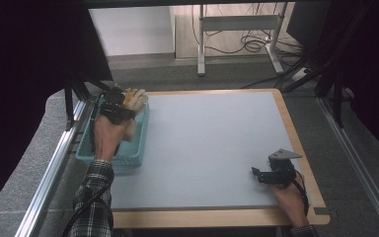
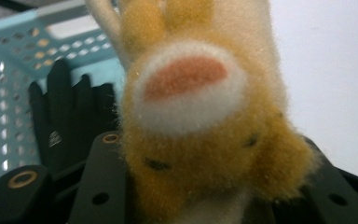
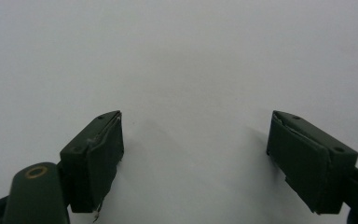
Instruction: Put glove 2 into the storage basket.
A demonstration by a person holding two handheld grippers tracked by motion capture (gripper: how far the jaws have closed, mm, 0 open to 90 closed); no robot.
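The left gripper [image 1: 123,104] is gripping a plush toy [image 1: 134,101], tan and cream with an orange patch ringed in white, above the far end of a light blue perforated basket [image 1: 140,143] that is sitting at the counter's [image 1: 212,148] left edge, near the far left corner. In the left gripper view, the plush toy [image 2: 200,116] is sitting between the two black fingers [image 2: 100,186], which are pressing against it on both sides, and the basket wall [image 2: 9,70] is showing behind it. A black glove [image 2: 67,116] is lying inside the basket, beside the toy. The person's left hand [image 1: 109,133] is reaching over the basket from the near side. The right gripper [image 1: 266,174] is resting low over the counter close to the near right corner, well apart from the basket. In the right gripper view, its fingers [image 3: 95,154] are standing wide apart with nothing between them, over the bare pale grey counter surface [image 3: 186,56].
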